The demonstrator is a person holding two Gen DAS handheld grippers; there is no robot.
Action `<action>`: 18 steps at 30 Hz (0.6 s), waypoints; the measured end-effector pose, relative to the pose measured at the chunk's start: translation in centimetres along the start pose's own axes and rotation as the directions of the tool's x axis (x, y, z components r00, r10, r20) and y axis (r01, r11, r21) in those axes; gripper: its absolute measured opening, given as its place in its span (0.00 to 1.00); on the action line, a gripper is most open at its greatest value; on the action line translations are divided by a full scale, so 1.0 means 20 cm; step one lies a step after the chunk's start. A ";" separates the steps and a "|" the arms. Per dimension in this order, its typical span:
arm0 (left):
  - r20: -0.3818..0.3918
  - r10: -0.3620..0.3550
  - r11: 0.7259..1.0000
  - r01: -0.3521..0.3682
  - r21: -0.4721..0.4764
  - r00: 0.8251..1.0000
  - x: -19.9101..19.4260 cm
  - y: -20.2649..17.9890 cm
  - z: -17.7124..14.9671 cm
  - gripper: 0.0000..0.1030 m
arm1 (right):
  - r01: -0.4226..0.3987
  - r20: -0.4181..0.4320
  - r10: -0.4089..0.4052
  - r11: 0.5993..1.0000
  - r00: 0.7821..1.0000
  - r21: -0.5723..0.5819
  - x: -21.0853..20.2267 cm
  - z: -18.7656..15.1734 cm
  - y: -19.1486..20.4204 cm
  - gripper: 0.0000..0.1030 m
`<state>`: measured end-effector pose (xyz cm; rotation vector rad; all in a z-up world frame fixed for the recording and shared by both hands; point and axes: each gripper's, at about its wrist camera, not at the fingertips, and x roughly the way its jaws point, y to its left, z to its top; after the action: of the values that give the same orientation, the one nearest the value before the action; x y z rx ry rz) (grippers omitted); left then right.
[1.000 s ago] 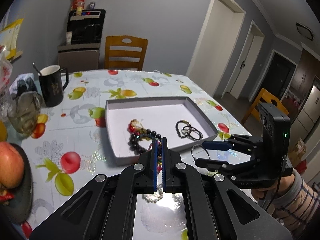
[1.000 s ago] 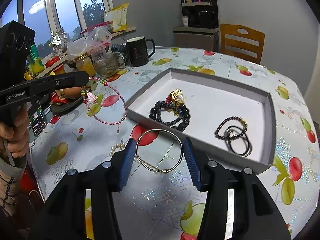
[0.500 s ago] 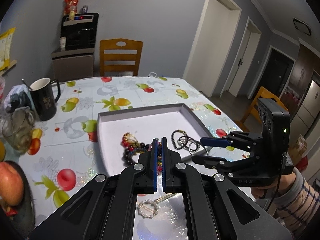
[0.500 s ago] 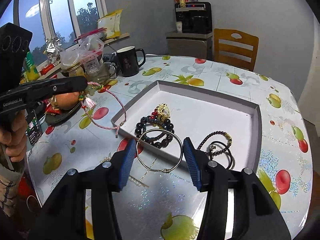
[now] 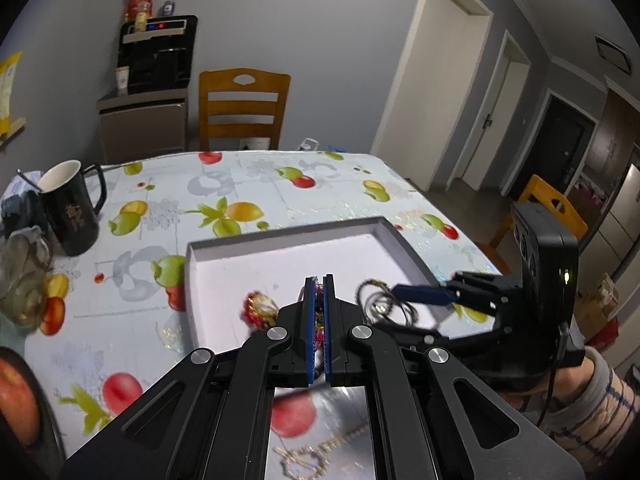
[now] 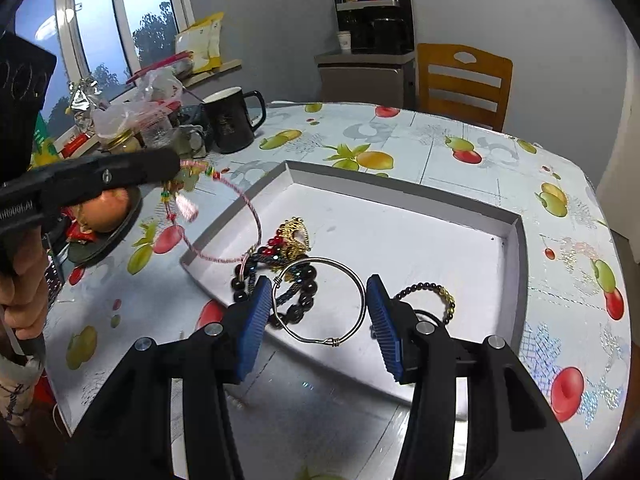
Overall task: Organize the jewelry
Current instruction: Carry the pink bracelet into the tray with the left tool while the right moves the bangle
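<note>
Blue pads of the right gripper (image 6: 319,312) stand half apart, pressing both sides of a silver wire bangle (image 6: 320,300) held above the near edge of the white tray (image 6: 516,236). The left gripper (image 5: 319,320) is clamped tight on a pink cord bracelet (image 6: 240,220), whose loop hangs over the tray's left rim. Inside the tray lie a dark bead bracelet (image 6: 300,300) with a gold charm (image 6: 294,236) and a smaller black bead string (image 6: 424,290). A black mug (image 5: 70,208) stands well apart on the fruit-print tablecloth (image 6: 400,136).
</note>
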<state>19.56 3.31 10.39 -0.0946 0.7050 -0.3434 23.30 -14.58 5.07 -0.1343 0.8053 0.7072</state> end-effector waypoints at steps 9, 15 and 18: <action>-0.001 0.028 0.999 -0.028 -0.022 1.000 0.23 0.13 0.17 0.04 | 0.029 -0.080 -0.028 1.000 0.996 0.012 0.25 0.03 -0.07 0.48; -0.031 0.047 0.999 -0.047 0.002 0.998 0.42 0.15 0.20 0.04 | 0.067 -0.128 -0.068 0.998 0.989 -0.007 0.37 0.06 -0.09 0.48; -0.061 0.054 0.999 -0.054 0.004 0.997 0.50 0.17 0.17 0.04 | 0.080 -0.150 -0.083 0.997 0.985 -0.024 0.41 0.07 -0.09 0.48</action>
<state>29.88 2.98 6.15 -0.0626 0.7663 -0.2965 29.18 -11.11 0.05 -0.2375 0.9331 0.6321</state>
